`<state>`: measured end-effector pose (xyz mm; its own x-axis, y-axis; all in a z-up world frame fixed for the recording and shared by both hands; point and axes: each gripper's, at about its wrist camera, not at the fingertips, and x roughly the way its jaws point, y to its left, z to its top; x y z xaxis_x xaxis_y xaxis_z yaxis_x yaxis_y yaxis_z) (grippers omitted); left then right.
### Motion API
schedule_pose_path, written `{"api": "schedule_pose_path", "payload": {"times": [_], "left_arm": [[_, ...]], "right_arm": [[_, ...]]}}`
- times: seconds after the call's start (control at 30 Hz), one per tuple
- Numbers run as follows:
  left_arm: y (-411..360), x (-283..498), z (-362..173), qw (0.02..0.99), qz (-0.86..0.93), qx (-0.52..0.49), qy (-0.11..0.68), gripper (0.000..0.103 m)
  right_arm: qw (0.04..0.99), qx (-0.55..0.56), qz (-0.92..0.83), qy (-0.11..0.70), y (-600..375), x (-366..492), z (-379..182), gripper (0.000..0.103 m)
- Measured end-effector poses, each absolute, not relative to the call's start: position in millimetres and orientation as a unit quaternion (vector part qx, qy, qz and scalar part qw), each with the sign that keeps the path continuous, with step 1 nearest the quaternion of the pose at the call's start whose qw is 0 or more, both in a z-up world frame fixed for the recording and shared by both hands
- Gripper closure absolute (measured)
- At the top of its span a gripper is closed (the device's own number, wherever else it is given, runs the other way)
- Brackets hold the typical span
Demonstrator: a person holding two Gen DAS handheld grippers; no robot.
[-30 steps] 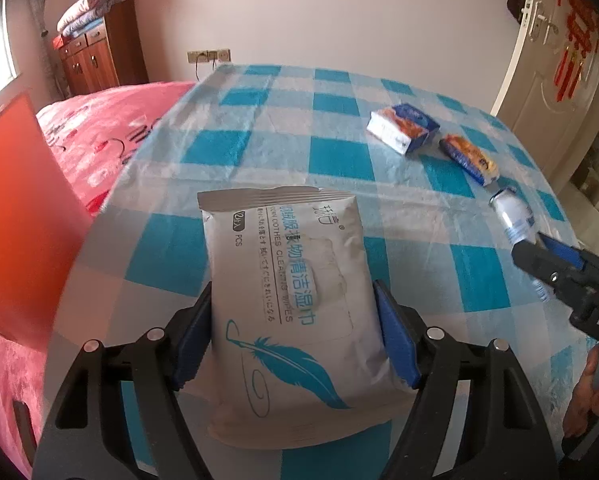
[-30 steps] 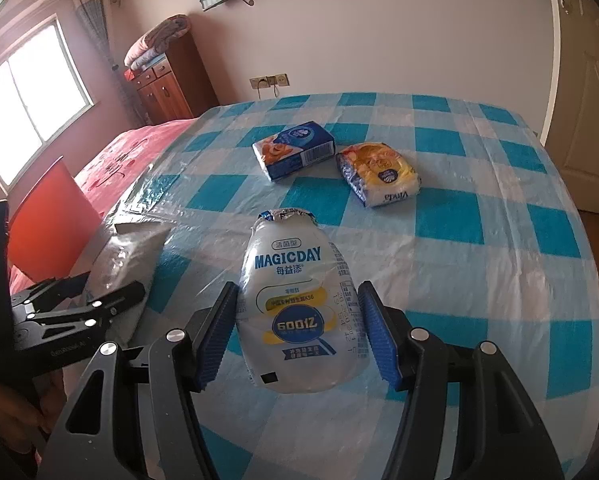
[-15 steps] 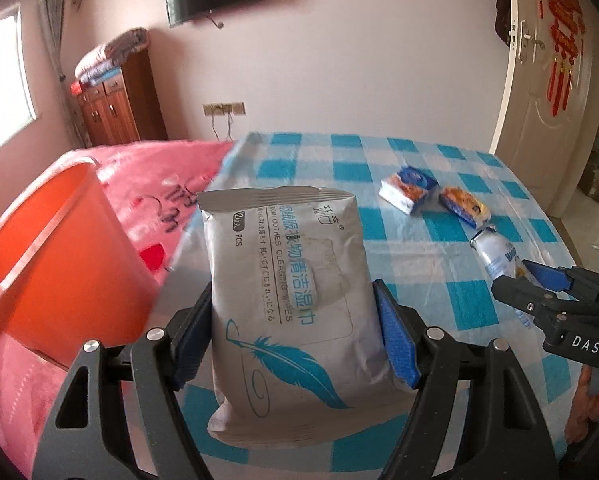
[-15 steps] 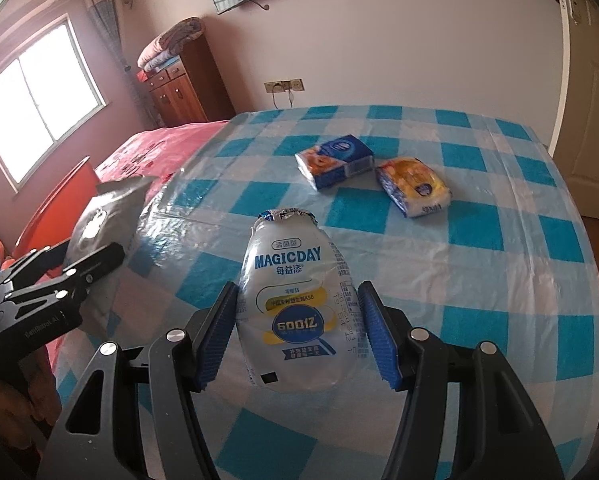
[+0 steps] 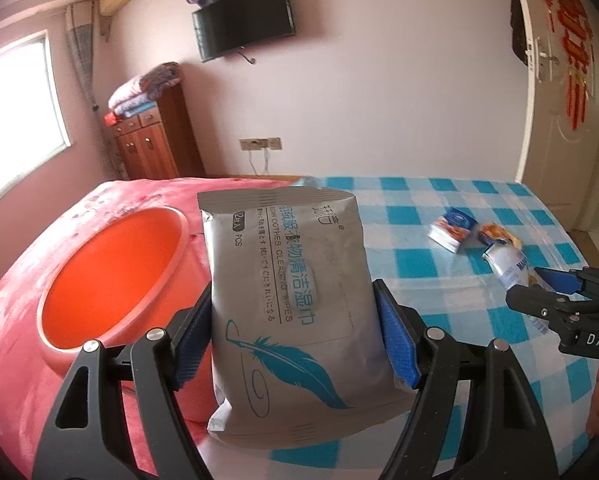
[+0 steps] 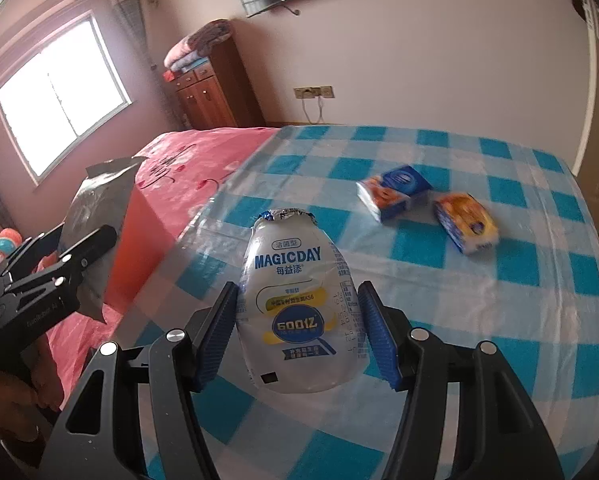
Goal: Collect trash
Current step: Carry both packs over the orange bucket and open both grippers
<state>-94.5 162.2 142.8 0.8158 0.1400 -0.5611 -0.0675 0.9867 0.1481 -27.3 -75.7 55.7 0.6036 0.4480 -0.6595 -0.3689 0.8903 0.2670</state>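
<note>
We grip wipes pack (image 5: 295, 304) in left gripper (image 5: 295, 340), pads clamped on both sides, pack upright beside orange bin (image 5: 111, 276): likely staged for drop. Right gripper (image 6: 297, 336) clamps bottle (image 6: 297, 304), foil cap away from us, above table. Checked cloth (image 6: 499, 280) covers table; two snack packs (image 6: 395, 194) remain there. Pink bed (image 5: 39, 232), cabinet, wall TV behind.

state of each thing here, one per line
wipes pack: held upright in left gripper, off the table
yogurt bottle: clamped in right gripper, foil lid on
orange bucket: upright, open, nothing visible inside
blue snack pack: lying on tablecloth
yellow snack pack: lying on tablecloth
</note>
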Motion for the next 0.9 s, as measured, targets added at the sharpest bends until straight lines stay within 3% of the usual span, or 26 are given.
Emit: {"api": "schedule_pose_path", "payload": {"times": [0.9], "left_arm": [[301.0,-85.9,170.7,0.932,0.219,0.051,0.285,0.028]], "right_arm": [[0.859,-0.022,0.392,0.329,101.1,-10.2,143.2,0.041]]}}
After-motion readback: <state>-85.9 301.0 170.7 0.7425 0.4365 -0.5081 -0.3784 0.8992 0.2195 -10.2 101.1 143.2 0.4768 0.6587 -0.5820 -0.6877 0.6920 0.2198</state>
